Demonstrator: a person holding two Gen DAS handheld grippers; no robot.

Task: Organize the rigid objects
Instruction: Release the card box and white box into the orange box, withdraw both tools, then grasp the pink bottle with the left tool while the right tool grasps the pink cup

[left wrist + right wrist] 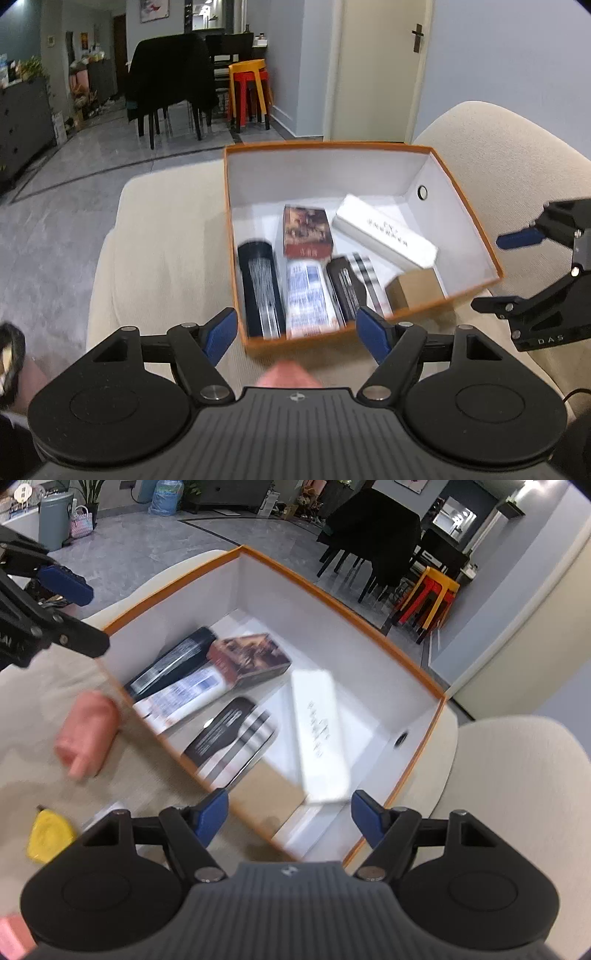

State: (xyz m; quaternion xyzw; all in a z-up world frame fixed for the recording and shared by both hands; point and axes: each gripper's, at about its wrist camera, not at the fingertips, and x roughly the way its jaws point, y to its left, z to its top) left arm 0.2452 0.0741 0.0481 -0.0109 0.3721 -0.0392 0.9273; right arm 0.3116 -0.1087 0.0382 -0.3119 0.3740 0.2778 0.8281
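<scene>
Left tongs point(297, 334): spread, empty, pink cylinder point(88, 733) just ahead outside orange box point(413, 775), lying lengthwise toward them. Right tongs point(290, 818): spread, empty, over box corner, farther.

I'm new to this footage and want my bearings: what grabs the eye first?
The orange-edged box, open on the beige cushion, already packed: a black cylinder, a reddish picture box and a long white box. Outside it, a pink object lies on the cushion.
</scene>
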